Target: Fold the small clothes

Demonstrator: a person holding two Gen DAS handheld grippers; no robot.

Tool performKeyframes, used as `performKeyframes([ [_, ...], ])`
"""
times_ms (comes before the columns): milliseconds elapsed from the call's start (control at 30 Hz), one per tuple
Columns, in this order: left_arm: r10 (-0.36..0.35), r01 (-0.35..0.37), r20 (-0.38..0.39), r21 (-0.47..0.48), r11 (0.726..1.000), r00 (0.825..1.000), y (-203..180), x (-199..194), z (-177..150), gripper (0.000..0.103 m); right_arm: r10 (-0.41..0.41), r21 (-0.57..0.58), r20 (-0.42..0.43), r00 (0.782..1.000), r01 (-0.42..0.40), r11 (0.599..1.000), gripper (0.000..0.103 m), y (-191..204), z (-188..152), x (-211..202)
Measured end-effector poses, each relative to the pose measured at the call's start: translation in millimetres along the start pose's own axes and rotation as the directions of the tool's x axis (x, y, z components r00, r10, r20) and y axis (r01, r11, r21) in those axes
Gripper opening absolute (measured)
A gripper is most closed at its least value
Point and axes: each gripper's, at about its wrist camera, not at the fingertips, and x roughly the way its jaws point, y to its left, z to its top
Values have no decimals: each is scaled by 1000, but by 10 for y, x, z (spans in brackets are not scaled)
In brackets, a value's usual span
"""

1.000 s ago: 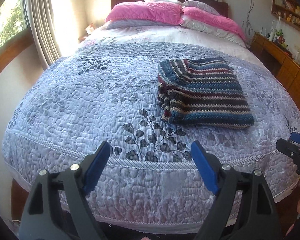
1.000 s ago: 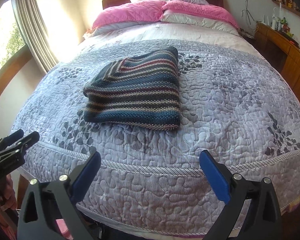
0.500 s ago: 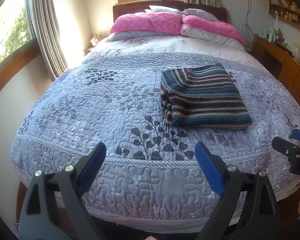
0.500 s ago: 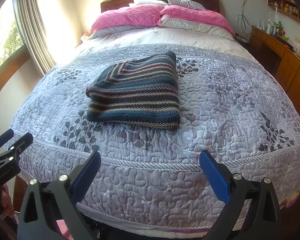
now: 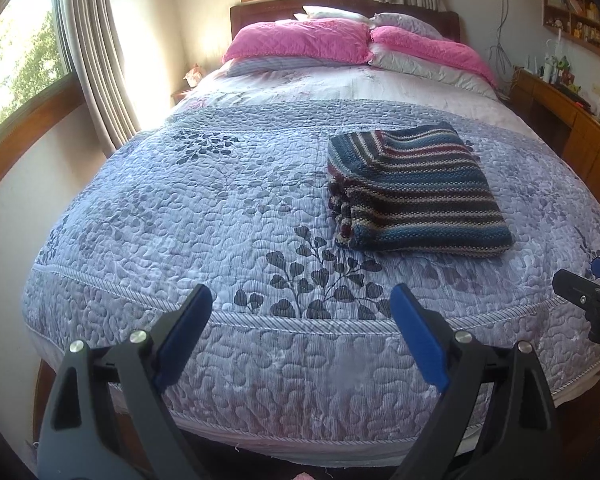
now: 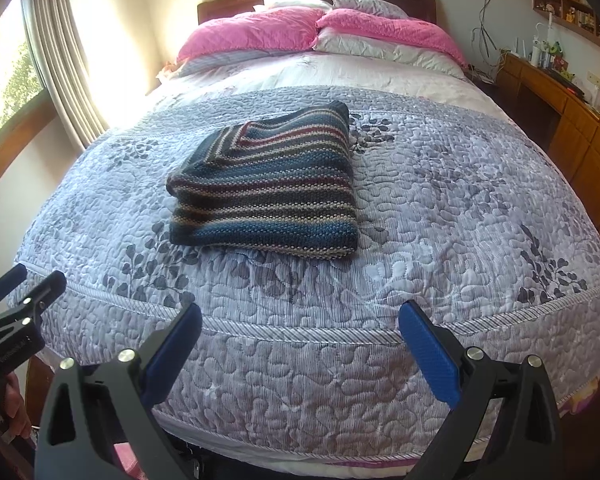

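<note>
- The striped knit garment (image 5: 416, 196) lies already folded into a thick, roughly square bundle on the quilted bedspread (image 5: 204, 208), in the nearer half of the bed, well short of the pink pillows (image 5: 300, 40) at the headboard
- Its stripes run across the bed, side to side; the stacked folded edges show on its left end in the left wrist view, and a diagonal flap sits at the far left corner of the top layer
- The left gripper (image 5: 300, 320) is held off the foot of the bed with its blue-padded jaws spread wide and nothing between them; from it the bundle lies ahead and to the right
- The right gripper (image 6: 300, 334) is likewise wide apart and empty, also back off the foot edge; from it the bundle lies ahead and a little to the left, so the garment sits between the two tools, and I cannot say that either is clearly nearer
- Neither tool touches the cloth or the quilt; each shows at the margin of the other's view
- Judged from the tidy bundle and both tools clear of it, the fold looks finished or nearly so; any further move would mean reaching forward over the corded border of the quilt
- A wooden desk (image 6: 548, 84) stands along the right wall, curtains (image 5: 96, 60) at the left window
</note>
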Motion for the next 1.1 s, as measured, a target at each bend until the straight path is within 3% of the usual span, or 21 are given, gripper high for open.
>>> performKeyframes([
  [900,7,-7,-8,0,1000,1000,22,55,-8,90,-2,-28,-7,1000,2,1000,99,82,-5,59],
  [1100,7,-7,-10,-2,1000,1000,17,56,-17,90,-19,-55,28,999,21,998,99,116,-20,20],
])
